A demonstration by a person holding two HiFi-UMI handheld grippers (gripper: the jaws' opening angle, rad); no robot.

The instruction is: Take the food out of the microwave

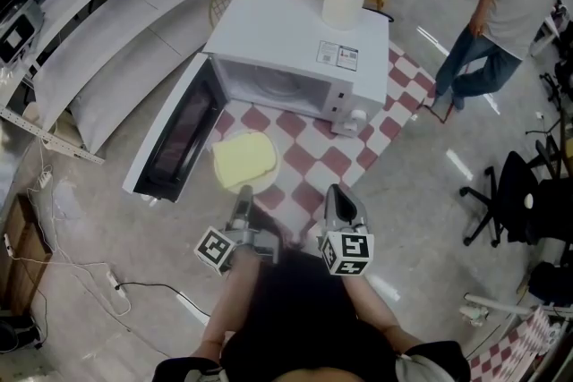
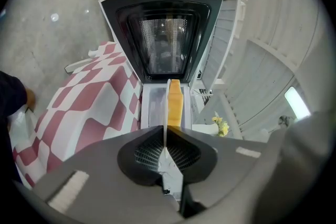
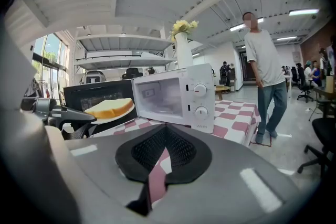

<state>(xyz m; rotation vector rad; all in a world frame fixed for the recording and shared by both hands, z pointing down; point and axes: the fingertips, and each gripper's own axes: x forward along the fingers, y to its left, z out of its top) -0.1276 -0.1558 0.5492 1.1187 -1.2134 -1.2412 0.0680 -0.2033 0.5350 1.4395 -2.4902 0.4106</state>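
Before the open microwave (image 1: 300,45) | left gripper (image 1: 243,198) clamped on plate (image 1: 261,183) rim, bread (image 1: 243,157) aboard | right gripper (image 1: 342,196) closed, empty

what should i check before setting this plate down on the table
1. Left tongs shut on the plate rim: ok
2. Bread lying flat on the plate: ok
3. Plate fully out of the microwave: ok
4. Bare checkered tablecloth in front of the microwave: ok
5. Right tongs shut and empty: ok
6. Gap between the plate and the open door: cannot tell
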